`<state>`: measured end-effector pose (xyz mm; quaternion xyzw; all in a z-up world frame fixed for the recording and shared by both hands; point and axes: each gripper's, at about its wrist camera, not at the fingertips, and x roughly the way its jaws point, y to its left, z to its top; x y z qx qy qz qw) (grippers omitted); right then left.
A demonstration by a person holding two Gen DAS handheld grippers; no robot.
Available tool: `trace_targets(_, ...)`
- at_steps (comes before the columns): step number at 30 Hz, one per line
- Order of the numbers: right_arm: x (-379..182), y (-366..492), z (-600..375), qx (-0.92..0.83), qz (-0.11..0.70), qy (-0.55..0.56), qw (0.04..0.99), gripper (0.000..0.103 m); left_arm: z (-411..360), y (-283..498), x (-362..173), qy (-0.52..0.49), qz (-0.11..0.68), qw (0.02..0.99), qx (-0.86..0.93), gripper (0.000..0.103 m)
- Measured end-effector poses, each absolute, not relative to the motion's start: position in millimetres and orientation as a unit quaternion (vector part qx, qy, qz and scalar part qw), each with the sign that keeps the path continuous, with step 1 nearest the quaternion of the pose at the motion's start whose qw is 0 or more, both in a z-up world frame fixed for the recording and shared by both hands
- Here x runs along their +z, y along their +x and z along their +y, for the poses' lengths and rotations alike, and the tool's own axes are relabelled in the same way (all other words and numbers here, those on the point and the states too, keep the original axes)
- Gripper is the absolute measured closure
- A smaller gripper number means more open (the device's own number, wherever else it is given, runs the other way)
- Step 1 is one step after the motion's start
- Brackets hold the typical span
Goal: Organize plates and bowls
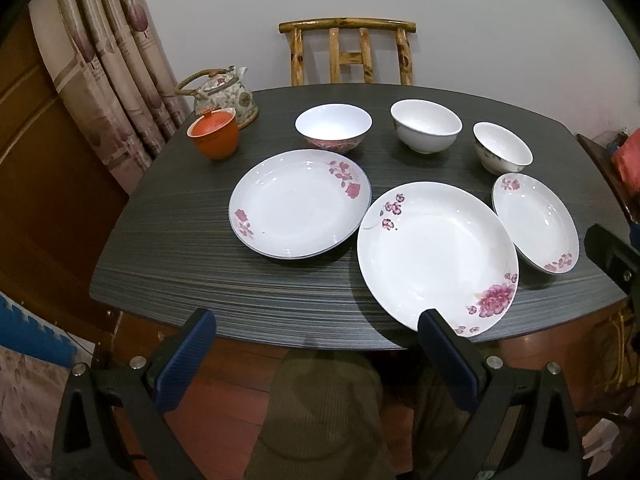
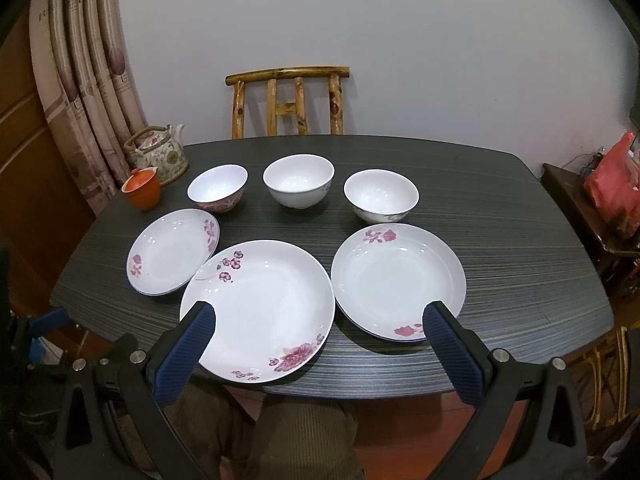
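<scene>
Three white flowered plates lie along the near side of the dark table: a left plate, a large middle plate and a right plate. Behind them stand three bowls: a pink-patterned bowl, a white bowl and a grey-patterned bowl. My left gripper hovers open at the table's near edge, holding nothing. My right gripper is open above the large plate's near rim, also with nothing in it.
A flowered teapot and an orange lidded cup stand at the far left corner. A wooden chair is behind the table, curtains are left, a red bag is right. A person's legs are under the near edge.
</scene>
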<state>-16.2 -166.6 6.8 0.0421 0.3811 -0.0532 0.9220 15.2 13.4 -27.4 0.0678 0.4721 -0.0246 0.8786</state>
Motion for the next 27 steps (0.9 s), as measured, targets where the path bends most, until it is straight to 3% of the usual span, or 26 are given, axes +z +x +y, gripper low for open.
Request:
trace_targets(18, -1.4, 4.6, -161.3, 0.008, 0.396, 0.059, 0.916, 0.001, 68.2, 48.3, -30.3, 0.013, 0.479, 0.878, 0.020, 0.000)
trace_targets(23, -7.5, 24.8, -154.2, 0.033, 0.417, 0.058, 0.907, 0.010, 84.6, 61.6, -36.4, 0.005, 0.484, 0.874, 0.034, 0.000)
trace_targets(27, -13.8, 43.9, -149.5, 0.045, 0.433, 0.053, 0.899, 0.018, 105.1, 76.6, -43.4, -0.026, 0.498, 0.866, 0.038, 0.011)
